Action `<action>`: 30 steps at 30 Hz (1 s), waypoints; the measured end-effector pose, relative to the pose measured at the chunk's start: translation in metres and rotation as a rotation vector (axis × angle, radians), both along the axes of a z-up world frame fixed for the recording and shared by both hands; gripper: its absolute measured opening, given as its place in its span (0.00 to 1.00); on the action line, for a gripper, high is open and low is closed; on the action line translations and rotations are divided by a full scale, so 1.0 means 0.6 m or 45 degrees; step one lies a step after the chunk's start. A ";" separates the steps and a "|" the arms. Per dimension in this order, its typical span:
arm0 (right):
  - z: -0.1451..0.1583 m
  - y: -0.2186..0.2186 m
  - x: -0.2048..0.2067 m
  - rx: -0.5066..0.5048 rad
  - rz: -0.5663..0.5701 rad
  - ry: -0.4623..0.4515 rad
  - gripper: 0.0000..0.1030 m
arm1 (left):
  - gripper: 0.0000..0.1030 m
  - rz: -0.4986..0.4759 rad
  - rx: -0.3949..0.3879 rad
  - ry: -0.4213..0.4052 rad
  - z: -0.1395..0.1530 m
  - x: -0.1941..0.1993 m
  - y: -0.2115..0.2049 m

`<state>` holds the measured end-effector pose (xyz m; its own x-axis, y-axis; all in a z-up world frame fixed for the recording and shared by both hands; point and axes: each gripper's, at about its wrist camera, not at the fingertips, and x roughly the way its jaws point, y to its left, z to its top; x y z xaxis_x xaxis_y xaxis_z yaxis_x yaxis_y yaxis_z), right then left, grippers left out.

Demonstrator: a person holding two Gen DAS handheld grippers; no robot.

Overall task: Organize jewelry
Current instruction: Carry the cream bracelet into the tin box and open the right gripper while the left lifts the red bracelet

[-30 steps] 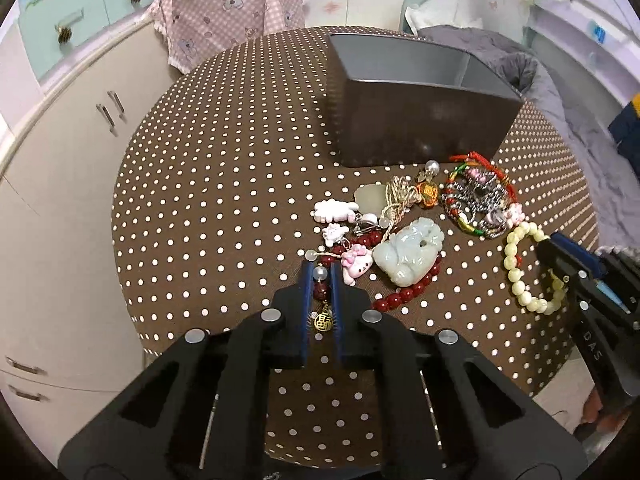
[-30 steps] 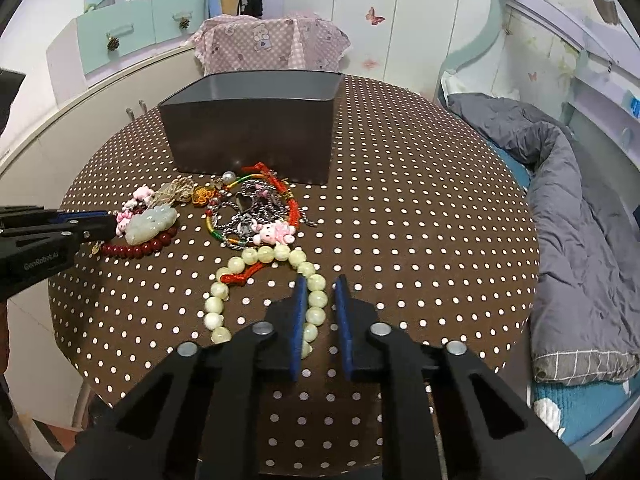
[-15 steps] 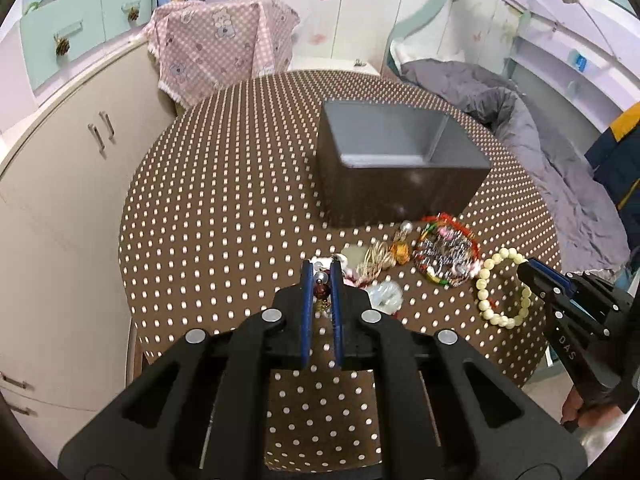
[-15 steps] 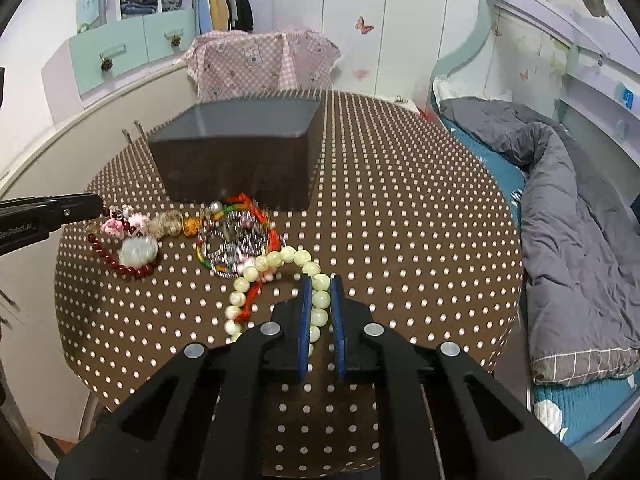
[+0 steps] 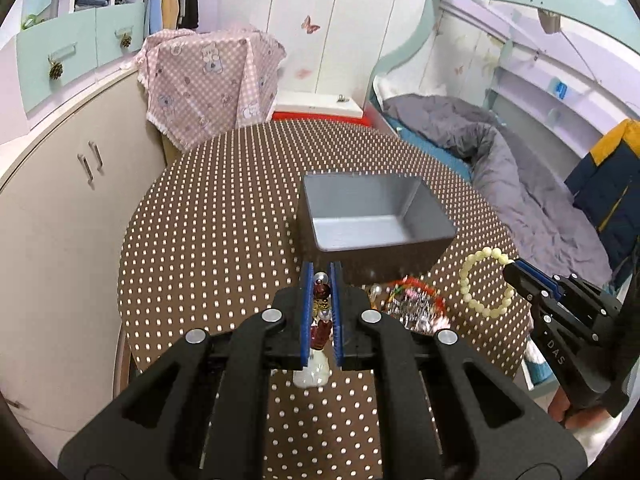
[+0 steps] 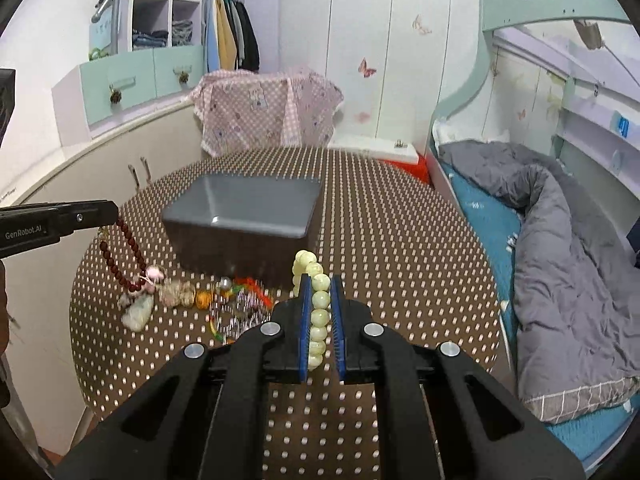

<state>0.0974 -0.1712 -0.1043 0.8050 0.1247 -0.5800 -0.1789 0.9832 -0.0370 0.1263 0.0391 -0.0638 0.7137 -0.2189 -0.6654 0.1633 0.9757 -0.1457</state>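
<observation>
- Left wrist view: our left claw [image 5: 320, 280] is clamped on a dark red bead strand [image 5: 321, 292], its blue pads pinching the beads between them; a pale jade pendant [image 5: 312, 372] dangles below the claw, above the dotted bench [image 5: 208, 240].
- Just ahead of this claw and slightly to its right stands the open grey box [image 5: 376, 216], which looks empty. A tangle of leftover jewelry [image 5: 412, 300] lies on the bench to the claw's right, in front of the box.
- Far right in the same view, our right claw [image 5: 516, 274] holds a cream bead bracelet [image 5: 486, 282] hanging as a loop in the air.
- Right wrist view: the right claw [image 6: 320, 284] is closed on that cream bead bracelet [image 6: 318, 304], the beads running in a line between the pads.
- The grey box [image 6: 244, 210] sits ahead and a little left of it. Far left, the left claw [image 6: 110, 214] trails the red strand [image 6: 128, 256] down toward the leftover jewelry [image 6: 236, 308].
- To do this well, we judge both claws should carry high enough that the dangling pendant and loop clear the box's near wall, then release one at a time over its middle.
</observation>
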 end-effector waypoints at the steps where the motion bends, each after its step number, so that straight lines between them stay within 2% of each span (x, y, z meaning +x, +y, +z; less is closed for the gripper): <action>1: 0.006 0.000 0.002 0.003 -0.001 -0.013 0.08 | 0.08 0.001 -0.006 -0.006 0.003 0.002 0.002; 18: 0.088 0.025 0.039 0.003 0.049 -0.204 0.08 | 0.08 -0.042 -0.045 -0.150 0.072 0.034 -0.011; 24: 0.084 0.034 0.069 0.003 0.069 -0.183 0.08 | 0.08 -0.062 -0.062 -0.130 0.068 0.062 -0.022; 30: 0.063 0.044 0.095 0.011 0.093 -0.112 0.08 | 0.08 -0.084 -0.054 -0.060 0.037 0.089 -0.038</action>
